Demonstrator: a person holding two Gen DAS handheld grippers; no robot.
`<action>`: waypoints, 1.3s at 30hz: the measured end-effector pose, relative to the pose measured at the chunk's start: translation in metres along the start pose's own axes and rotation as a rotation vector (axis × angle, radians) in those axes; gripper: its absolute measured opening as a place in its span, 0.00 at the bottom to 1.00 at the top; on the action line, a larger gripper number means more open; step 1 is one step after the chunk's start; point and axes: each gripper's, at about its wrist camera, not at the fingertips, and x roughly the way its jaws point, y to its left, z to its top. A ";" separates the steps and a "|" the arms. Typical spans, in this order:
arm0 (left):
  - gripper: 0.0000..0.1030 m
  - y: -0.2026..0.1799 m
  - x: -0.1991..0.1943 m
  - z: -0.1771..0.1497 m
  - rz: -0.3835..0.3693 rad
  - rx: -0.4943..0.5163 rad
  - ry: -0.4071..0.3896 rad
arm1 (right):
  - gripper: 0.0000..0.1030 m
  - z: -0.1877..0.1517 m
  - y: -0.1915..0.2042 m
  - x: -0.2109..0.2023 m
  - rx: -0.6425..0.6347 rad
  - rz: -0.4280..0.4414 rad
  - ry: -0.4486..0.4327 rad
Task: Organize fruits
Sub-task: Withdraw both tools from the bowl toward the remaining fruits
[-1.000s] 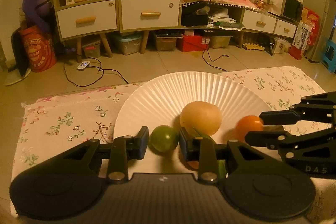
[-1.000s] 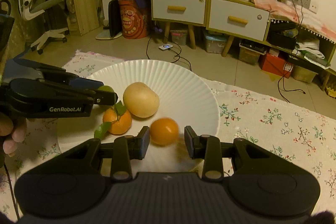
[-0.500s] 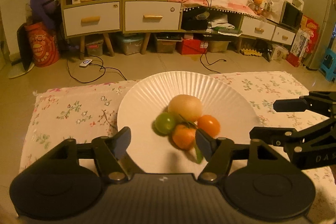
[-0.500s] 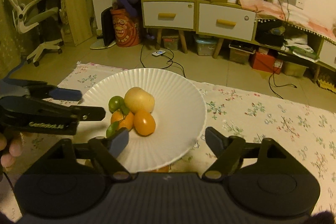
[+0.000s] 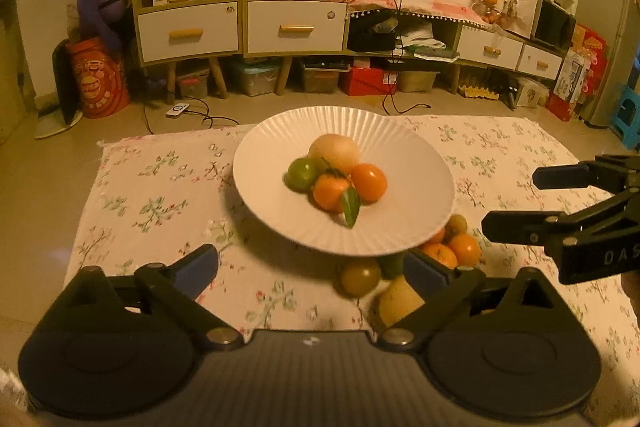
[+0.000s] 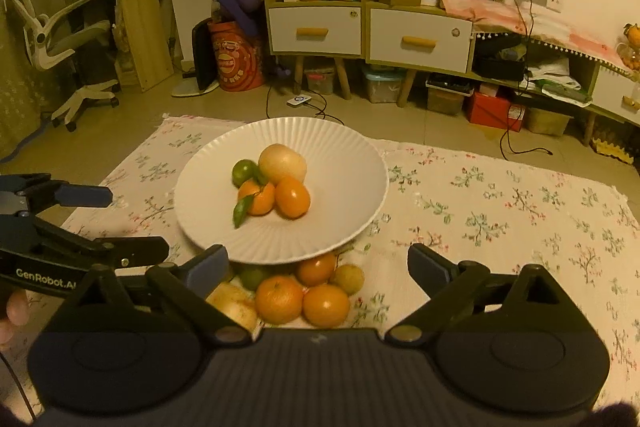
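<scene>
Both my grippers are empty with fingers spread wide: left gripper (image 5: pixel 310 269), right gripper (image 6: pixel 318 263). Nearest me, a loose fruit pile (image 6: pixel 296 293) of oranges, pale pear and green citrus sits on the floral cloth (image 6: pixel 500 211), touching the plate's near rim. Beyond it the white plate (image 6: pixel 340 163) holds four fruits (image 6: pixel 274 185), clustered. Between picks, I'd say; next comes reaching down for a pile orange. Since a second ago both grippers let go and backed off.
</scene>
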 end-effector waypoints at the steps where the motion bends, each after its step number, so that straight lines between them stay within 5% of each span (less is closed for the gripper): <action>1: 0.97 -0.001 -0.003 -0.002 -0.003 -0.002 0.000 | 0.94 -0.002 0.001 -0.003 0.002 -0.002 0.001; 29: 0.97 -0.025 -0.007 -0.080 -0.074 0.077 0.035 | 0.99 -0.052 0.006 -0.008 -0.025 -0.021 0.028; 39: 0.72 -0.030 0.006 -0.080 -0.125 0.045 0.032 | 0.99 -0.054 0.001 0.002 0.011 0.002 0.056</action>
